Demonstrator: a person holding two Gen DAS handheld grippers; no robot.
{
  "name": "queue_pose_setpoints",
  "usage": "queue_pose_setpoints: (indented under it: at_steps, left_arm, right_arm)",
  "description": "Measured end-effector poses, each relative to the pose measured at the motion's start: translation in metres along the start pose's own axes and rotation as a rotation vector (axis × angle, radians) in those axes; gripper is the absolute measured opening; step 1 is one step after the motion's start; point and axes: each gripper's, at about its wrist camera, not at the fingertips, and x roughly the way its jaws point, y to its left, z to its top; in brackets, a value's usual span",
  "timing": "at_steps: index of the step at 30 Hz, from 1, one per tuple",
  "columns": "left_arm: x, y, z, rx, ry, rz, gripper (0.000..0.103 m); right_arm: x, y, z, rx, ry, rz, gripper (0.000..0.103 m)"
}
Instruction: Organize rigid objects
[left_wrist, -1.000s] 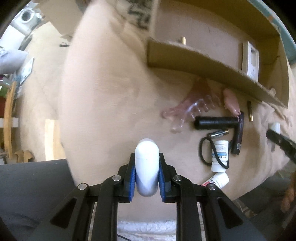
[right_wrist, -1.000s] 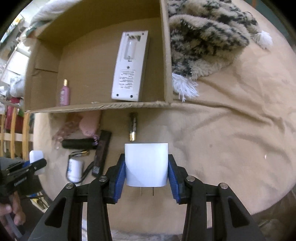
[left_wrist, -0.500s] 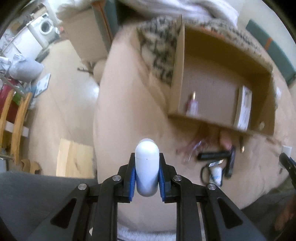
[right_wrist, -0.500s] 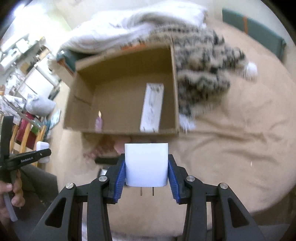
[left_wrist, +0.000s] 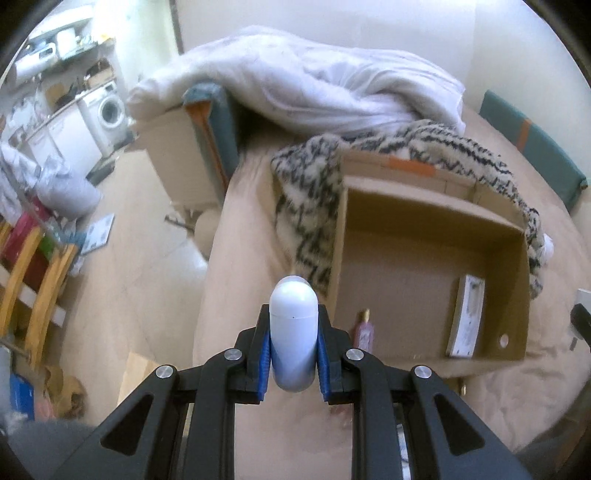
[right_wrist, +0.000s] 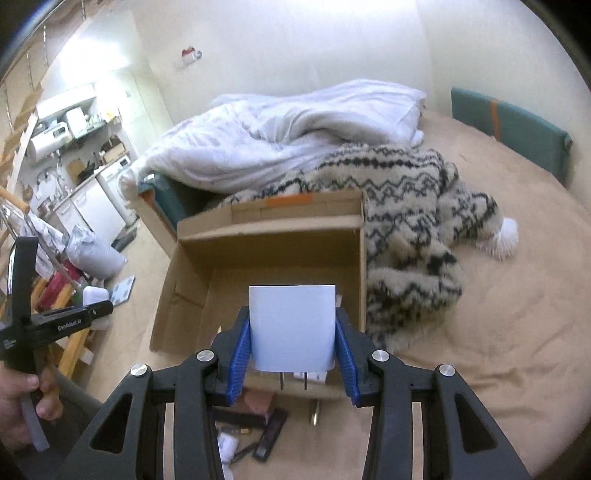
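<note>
Your left gripper (left_wrist: 293, 354) is clamped on a white rounded case (left_wrist: 293, 332), held above the tan bedcover (left_wrist: 240, 258) just left of the cardboard box (left_wrist: 436, 206). Your right gripper (right_wrist: 292, 354) grips a white plug adapter (right_wrist: 291, 326), prongs down, over the box's near wall. Inside the box lie a white remote (left_wrist: 465, 321) and a small pink bottle (left_wrist: 364, 332).

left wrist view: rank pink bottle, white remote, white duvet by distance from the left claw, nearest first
1. Pink bottle: in the cardboard box's near left corner, just right of the left claw.
2. White remote: along the box's right wall, farther right.
3. White duvet: heaped beyond the box, farthest.
</note>
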Motion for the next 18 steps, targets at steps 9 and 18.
queue_pose_setpoints:
  at_steps: [9, 18]
  left_arm:
    - [0.015, -0.045, 0.024, 0.084, -0.025, -0.035, 0.019]
    - [0.058, -0.076, 0.020, 0.150, 0.013, -0.056, 0.019]
  right_arm:
    - [0.036, -0.002, 0.019, -0.008, 0.030, 0.003, 0.044]
    - [0.082, 0.002, 0.023, -0.024, 0.120, -0.014, 0.044]
